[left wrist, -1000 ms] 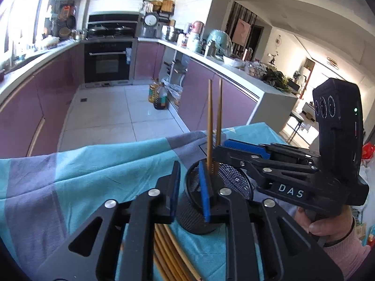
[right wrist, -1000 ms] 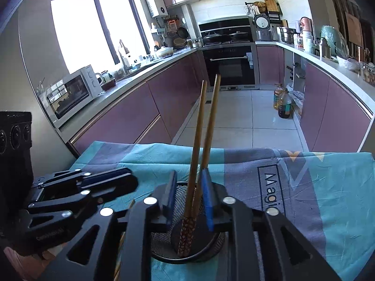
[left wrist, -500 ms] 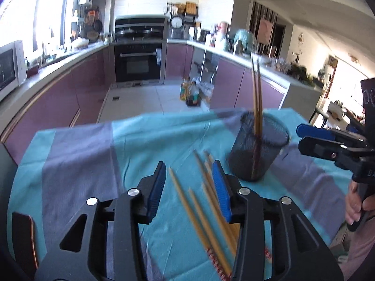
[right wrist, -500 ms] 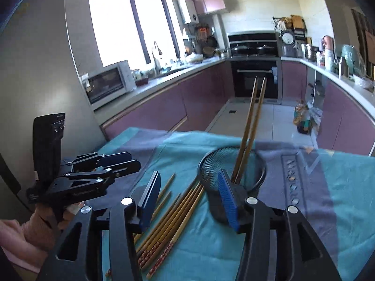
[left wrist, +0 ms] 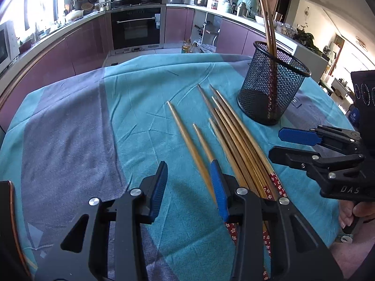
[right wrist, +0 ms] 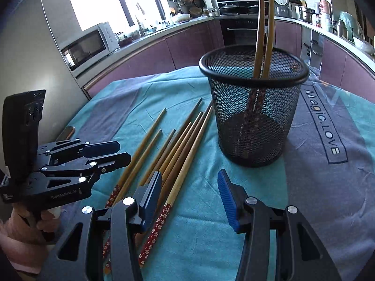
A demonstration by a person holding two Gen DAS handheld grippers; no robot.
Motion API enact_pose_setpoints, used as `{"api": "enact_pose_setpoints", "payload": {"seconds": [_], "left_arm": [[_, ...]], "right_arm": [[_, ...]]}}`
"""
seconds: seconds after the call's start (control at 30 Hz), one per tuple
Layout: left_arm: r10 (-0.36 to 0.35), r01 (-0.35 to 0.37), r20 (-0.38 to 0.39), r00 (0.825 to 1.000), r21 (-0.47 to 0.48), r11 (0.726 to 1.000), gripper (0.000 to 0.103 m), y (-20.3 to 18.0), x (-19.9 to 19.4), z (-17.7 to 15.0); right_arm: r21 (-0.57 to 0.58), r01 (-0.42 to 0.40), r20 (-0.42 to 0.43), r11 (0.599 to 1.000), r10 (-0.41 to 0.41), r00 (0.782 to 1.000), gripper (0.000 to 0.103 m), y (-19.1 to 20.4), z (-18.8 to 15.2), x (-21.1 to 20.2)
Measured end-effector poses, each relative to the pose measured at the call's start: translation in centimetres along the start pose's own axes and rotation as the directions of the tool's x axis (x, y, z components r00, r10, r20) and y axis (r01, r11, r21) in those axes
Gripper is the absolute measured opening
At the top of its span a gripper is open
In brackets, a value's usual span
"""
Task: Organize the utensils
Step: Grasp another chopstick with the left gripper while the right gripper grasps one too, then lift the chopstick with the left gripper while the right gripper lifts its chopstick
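Note:
A black mesh cup (left wrist: pixel 273 89) stands on the teal cloth and holds two upright chopsticks (left wrist: pixel 269 28); it also shows in the right wrist view (right wrist: pixel 253 107). Several wooden chopsticks (left wrist: pixel 232 135) with red flowered ends lie loose on the cloth beside the cup, seen too in the right wrist view (right wrist: pixel 178 154). My left gripper (left wrist: pixel 189 187) is open and empty, low over the near ends of the loose chopsticks. My right gripper (right wrist: pixel 189 199) is open and empty, in front of the cup; it shows in the left wrist view (left wrist: pixel 288 145).
The teal and grey cloth (left wrist: pixel 82 128) covers the table. A brown-rimmed object (left wrist: pixel 9 210) lies at the table's left edge. Purple kitchen cabinets, an oven (left wrist: pixel 136 28) and a microwave (right wrist: pixel 86 46) stand beyond the table.
Both grippers have drawn back from the cup and opened wide. The two chopsticks stay standing in the cup. The left gripper has come down over the loose chopsticks.

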State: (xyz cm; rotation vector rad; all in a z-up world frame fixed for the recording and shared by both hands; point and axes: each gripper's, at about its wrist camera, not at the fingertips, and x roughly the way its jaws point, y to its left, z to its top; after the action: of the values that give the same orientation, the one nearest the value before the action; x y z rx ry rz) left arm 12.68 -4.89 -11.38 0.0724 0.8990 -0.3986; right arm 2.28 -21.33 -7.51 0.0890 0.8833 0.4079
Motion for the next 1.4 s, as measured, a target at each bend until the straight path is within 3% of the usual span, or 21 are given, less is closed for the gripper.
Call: {"api": "enact_pose_setpoints", "payload": {"seconds": [0.4, 0.87, 0.97, 1.07, 1.13, 1.4], "left_arm": [[0.005, -0.005, -0.033, 0.999, -0.002, 1.0, 0.031, -0.1, 0.7, 0.4], [0.008, -0.009, -0.045, 0.999, -0.021, 1.0, 0.031, 0.2, 1.8, 1.3], [0.018, -0.019, -0.047, 0.999, -0.029, 0.999, 0.026, 0.1, 2.2, 1.7], [0.015, -0.017, -0.048, 0.999, -0.045, 0.999, 0.015, 0.1, 2.4, 1.9], [0.009, -0.011, -0.047, 0.999, -0.057, 0.998, 0.014, 0.2, 2.4, 2.0], [-0.009, 0.005, -0.036, 0.999, -0.1, 0.995, 0.008, 0.6, 2.0, 1.9]], "right_arm": [[-0.042, 0.071, -0.026, 0.997, -0.072, 0.997, 0.04, 0.9, -0.2, 1.1], [-0.089, 0.156, -0.024, 0.984, -0.159, 0.987, 0.04, 1.9, 0.7, 2.4], [-0.071, 0.157, -0.017, 0.985, -0.159, 0.987, 0.032, 1.6, 1.2, 2.8], [-0.04, 0.142, -0.016, 0.989, -0.143, 0.99, 0.019, 1.2, 1.5, 2.8], [-0.019, 0.123, -0.016, 0.992, -0.123, 0.992, 0.01, 1.0, 1.5, 2.7], [0.052, 0.066, 0.001, 0.996, -0.066, 0.998, 0.006, -0.3, 1.1, 1.5]]}}
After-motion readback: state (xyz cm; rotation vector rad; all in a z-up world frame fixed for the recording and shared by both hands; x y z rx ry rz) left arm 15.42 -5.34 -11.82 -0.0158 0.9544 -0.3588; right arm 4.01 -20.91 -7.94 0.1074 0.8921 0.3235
